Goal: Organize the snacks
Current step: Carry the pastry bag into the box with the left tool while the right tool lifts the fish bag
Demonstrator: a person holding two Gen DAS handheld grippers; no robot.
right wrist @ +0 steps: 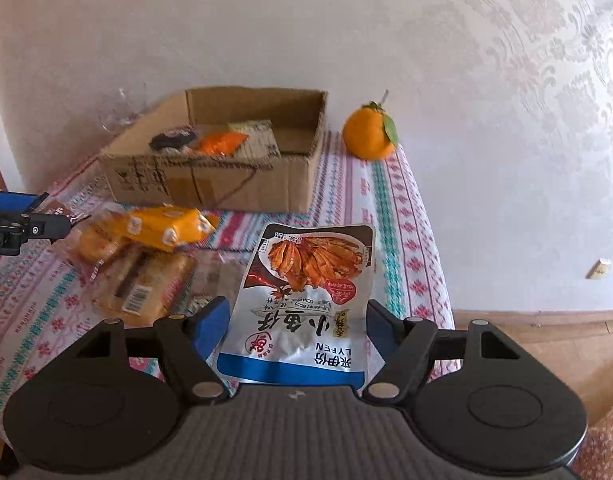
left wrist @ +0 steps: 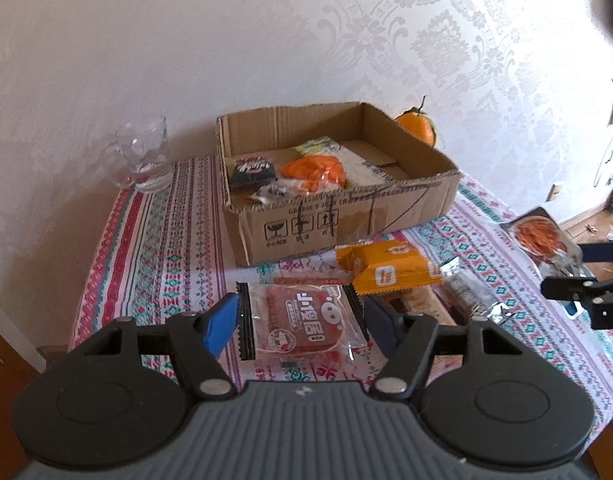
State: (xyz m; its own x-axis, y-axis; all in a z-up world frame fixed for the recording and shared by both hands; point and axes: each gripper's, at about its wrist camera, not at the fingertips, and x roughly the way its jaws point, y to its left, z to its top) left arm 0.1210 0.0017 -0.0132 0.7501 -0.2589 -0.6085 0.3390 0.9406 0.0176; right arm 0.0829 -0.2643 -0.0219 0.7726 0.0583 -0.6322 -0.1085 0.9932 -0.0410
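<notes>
My left gripper is shut on a clear packet of red snack, its blue pads pressing the packet's two sealed ends, just above the tablecloth. My right gripper is shut on a silver and blue dried-fish pouch, gripped at both sides. The left wrist view shows that pouch raised at the right edge. A shallow cardboard box stands behind, holding a black packet, an orange packet and a few others. Between the grippers lie a yellow packet and wrapped biscuit packs.
A glass mug stands left of the box by the wall. An orange with a leaf sits right of the box. The patterned tablecloth ends at the table's right edge, with wooden floor beyond.
</notes>
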